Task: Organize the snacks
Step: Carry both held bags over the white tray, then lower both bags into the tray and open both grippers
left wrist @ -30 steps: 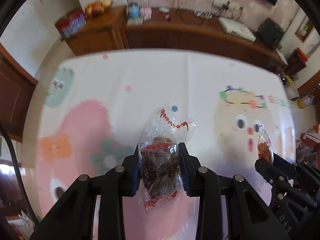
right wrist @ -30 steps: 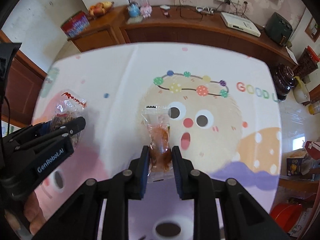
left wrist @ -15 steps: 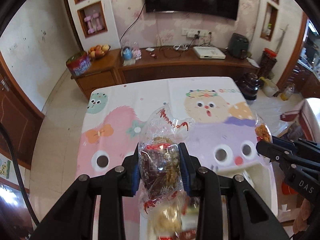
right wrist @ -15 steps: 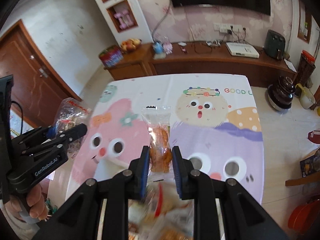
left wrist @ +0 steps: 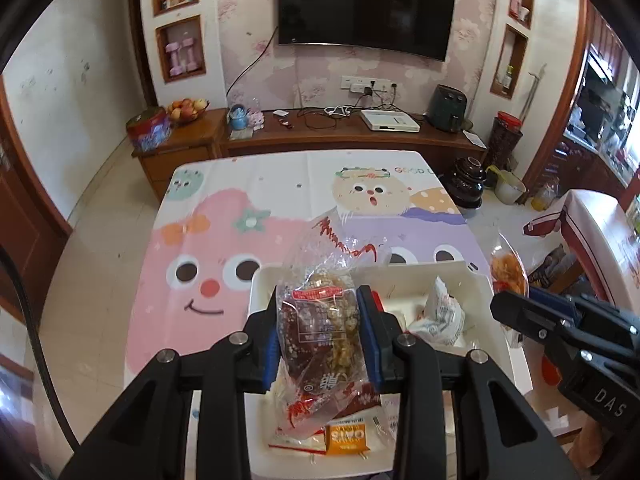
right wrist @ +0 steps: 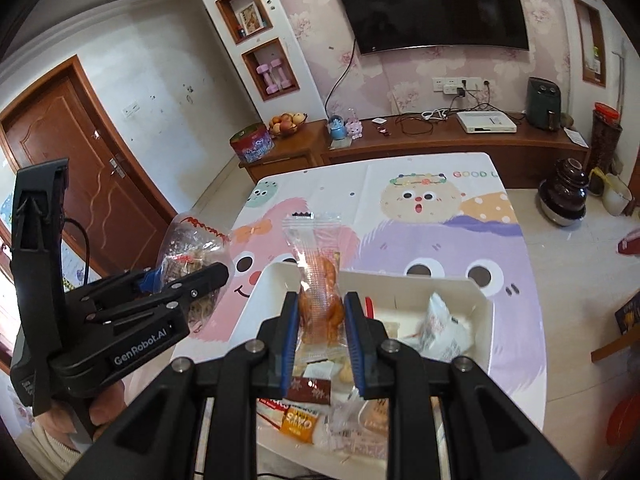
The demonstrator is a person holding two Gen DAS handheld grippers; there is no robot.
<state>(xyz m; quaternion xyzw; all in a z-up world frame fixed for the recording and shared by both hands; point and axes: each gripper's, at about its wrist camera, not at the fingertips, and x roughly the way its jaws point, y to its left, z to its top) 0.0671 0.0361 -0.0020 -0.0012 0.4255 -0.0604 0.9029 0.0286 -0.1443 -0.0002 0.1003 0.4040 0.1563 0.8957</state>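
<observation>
My left gripper (left wrist: 323, 322) is shut on a clear bag of brown nut snack (left wrist: 320, 320), held above the white divided tray (left wrist: 256, 280). My right gripper (right wrist: 322, 320) is shut on a slim clear packet of orange snack (right wrist: 320, 292), also over the tray (right wrist: 486, 308). Each gripper shows in the other's view: the right one (left wrist: 516, 306) with its orange packet (left wrist: 506, 268) at the right, the left one (right wrist: 200, 280) with its nut bag (right wrist: 188, 248) at the left. Several wrapped snacks lie in the tray, among them a white pouch (left wrist: 438, 316) and an orange pack (left wrist: 346, 438).
The tray stands at the near end of a table with a cartoon tablecloth (left wrist: 224, 232). A wooden sideboard (left wrist: 340, 136) with a fruit bowl and cables runs behind the table. A dark jar (left wrist: 468, 184) stands on the floor to the right. A hand (right wrist: 104, 404) grips the left tool.
Both grippers have pulled back and risen with their packets. The view went from the bare far tablecloth to the whole table, and the tray of snacks has come in beneath them.
</observation>
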